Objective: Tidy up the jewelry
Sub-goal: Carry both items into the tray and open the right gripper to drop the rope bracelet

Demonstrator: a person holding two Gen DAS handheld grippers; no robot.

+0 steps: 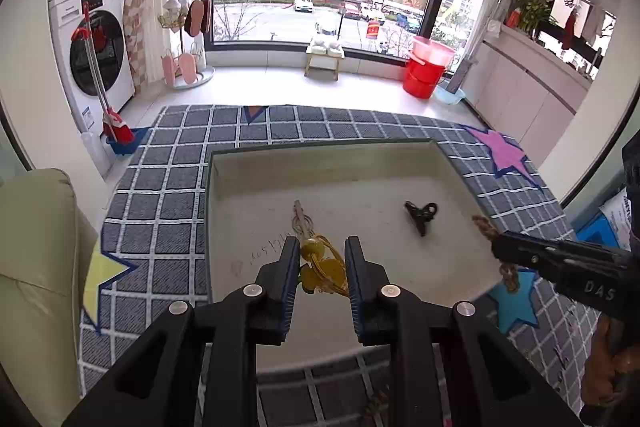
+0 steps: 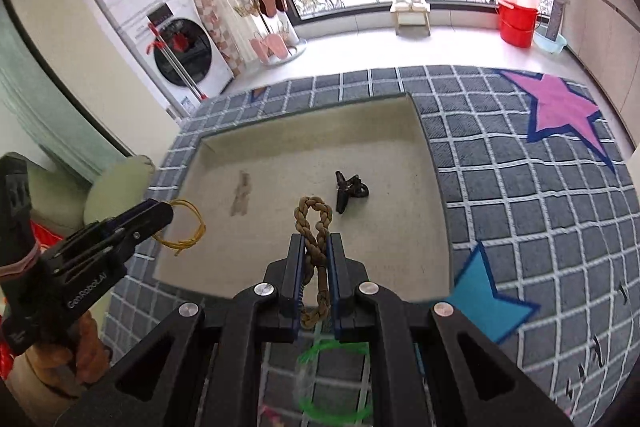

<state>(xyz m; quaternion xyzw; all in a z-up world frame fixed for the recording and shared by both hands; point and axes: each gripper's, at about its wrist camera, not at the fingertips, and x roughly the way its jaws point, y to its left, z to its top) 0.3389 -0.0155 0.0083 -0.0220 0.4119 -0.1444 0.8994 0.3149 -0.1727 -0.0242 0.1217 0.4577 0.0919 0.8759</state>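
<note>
Left wrist view: left gripper (image 1: 322, 259) pinches a yellow wire bracelet (image 1: 322, 263) above the tray (image 1: 248, 187); right gripper (image 2: 314, 259) clamps a braided brown bracelet (image 2: 314, 227).

Both grippers are matte black plastic: the left gripper (image 1: 322, 251) and right gripper (image 2: 316, 247) have flat fingers faced with blue ribbed pads (image 1: 295, 267), and round silver screws (image 1: 255, 290) at the linkage joints. White lettering marks the side of each body
</note>
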